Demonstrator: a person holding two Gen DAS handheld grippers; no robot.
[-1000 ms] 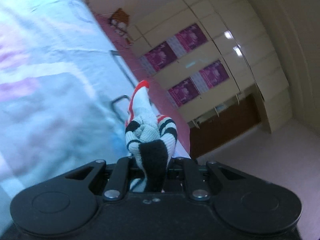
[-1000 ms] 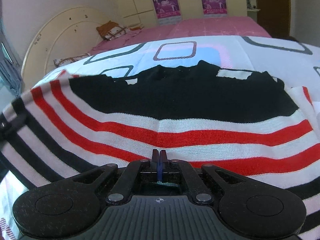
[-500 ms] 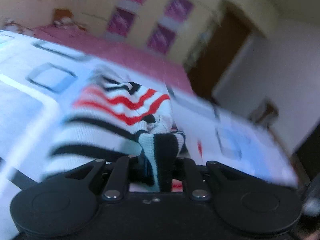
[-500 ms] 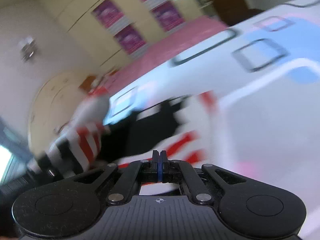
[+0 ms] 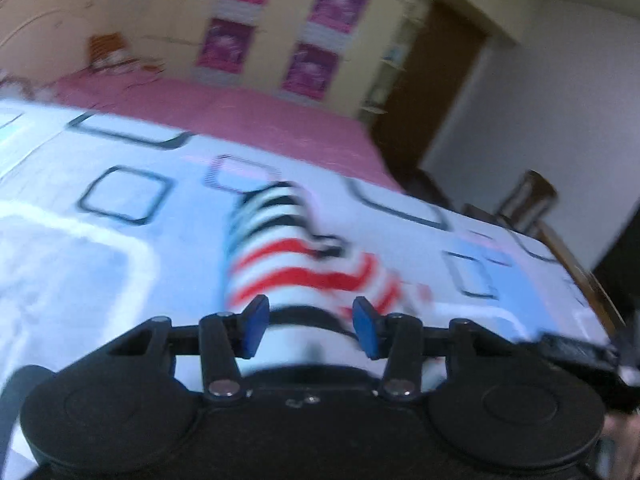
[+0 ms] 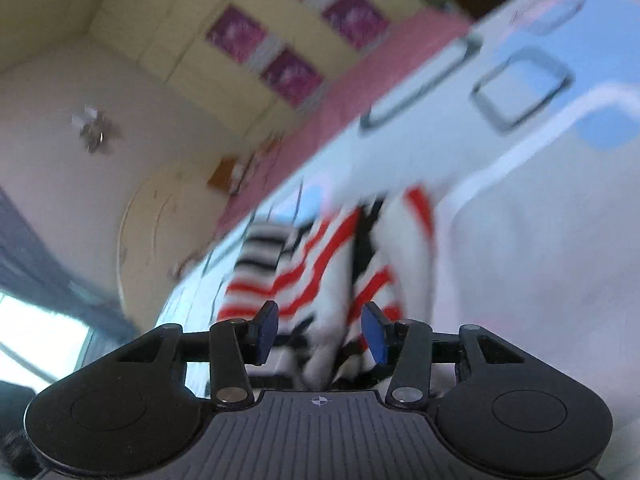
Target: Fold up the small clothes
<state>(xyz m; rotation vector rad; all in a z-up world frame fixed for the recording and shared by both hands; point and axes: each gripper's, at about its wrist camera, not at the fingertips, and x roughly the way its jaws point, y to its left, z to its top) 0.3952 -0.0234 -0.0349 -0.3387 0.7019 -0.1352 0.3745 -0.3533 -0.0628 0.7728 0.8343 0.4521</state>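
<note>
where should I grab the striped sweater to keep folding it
Probably the striped sweater is best gripped at its near edge, just ahead of the open left tool, coming in low over the bedspread. It lies bunched, blurred, so seams are unclear.

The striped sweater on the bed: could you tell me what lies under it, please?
The sweater lies bunched on the white patterned bedspread. Whatever sits directly beneath its folds is covered.

Left view: my camera sits low behind the left gripper (image 5: 310, 326), close over the bed (image 5: 100, 280), facing the wardrobe (image 5: 280, 40).
Right view: behind the right gripper (image 6: 320, 330), tilted, equally near.
Shared: I see the sweater (image 5: 296, 256) (image 6: 316, 264), bed, wardrobe.
</note>
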